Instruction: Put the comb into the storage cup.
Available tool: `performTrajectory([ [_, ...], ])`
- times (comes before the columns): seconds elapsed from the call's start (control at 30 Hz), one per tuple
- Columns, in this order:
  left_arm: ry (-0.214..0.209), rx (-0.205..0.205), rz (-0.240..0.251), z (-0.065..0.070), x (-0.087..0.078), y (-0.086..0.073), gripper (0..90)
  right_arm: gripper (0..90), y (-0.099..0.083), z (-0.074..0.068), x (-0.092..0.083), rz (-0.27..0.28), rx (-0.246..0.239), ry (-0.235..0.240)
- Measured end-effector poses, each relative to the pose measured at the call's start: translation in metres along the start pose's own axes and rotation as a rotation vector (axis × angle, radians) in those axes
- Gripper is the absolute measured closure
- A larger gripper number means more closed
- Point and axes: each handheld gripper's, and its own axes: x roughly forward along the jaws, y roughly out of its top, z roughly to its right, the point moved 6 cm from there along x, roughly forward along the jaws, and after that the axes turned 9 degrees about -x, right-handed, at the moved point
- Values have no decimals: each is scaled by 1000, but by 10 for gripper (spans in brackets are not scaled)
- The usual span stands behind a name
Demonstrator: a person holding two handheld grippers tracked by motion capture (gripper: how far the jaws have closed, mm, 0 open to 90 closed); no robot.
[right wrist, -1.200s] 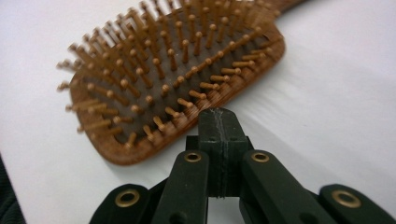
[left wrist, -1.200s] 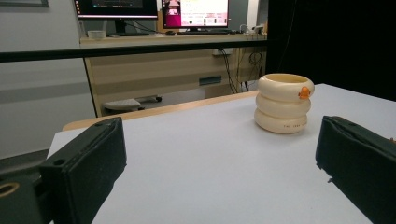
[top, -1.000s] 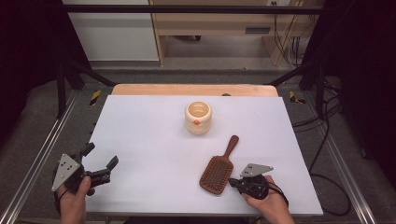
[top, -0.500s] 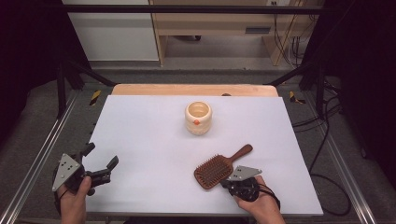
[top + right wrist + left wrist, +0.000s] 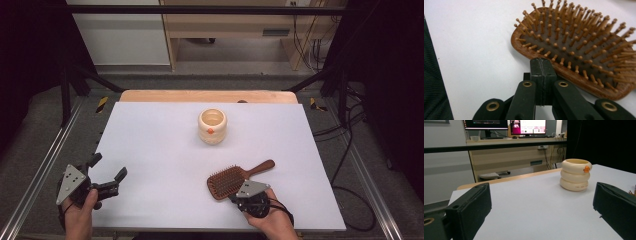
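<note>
Right gripper [image 5: 239, 196] is sitting low centre-right of the high view, jaws pressed fully together with nothing between them, tips touching the rim of the wooden paddle hairbrush [image 5: 235, 180]. Brush is lying bristles up on the white table [image 5: 160, 145], head just left of the gripper, handle pointing to the upper right.

Right gripper view is adding detail: the closed tips [image 5: 542, 67] are butting against the brush's wooden edge [image 5: 564, 45], not clamping it; the bristle pins are clearly standing up.

Left gripper [image 5: 107, 175] is resting at lower left, jaws spread wide, holding nothing. Its own view is showing the cream ringed cup [image 5: 575, 175] side-on with an orange dot near the rim; from above the cup [image 5: 212, 126] is sitting upper centre, well apart from the brush.

Versus a second ago: the brush handle is swinging from steep to nearly level, and the right gripper is shifting left. Left gripper is unchanged.
</note>
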Motion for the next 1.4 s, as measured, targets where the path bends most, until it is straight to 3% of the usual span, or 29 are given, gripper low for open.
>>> performTrajectory([
  [0.37, 0, 1, -4, 0, 0, -1, 19, 900, 9, -8, 11, -11, -50, 6],
  [0.57, 0, 2, -5, 0, 1, -1, 20, 900, 18, -10, 19, -35, -94, -22],
  [0.93, 0, 1, -6, 0, 1, -1, 20, 900, 33, -13, 34, -60, -127, -66],
  [1.4, 0, 4, -9, 0, 1, -1, 20, 900, 47, -6, 51, -82, -90, -141],
])
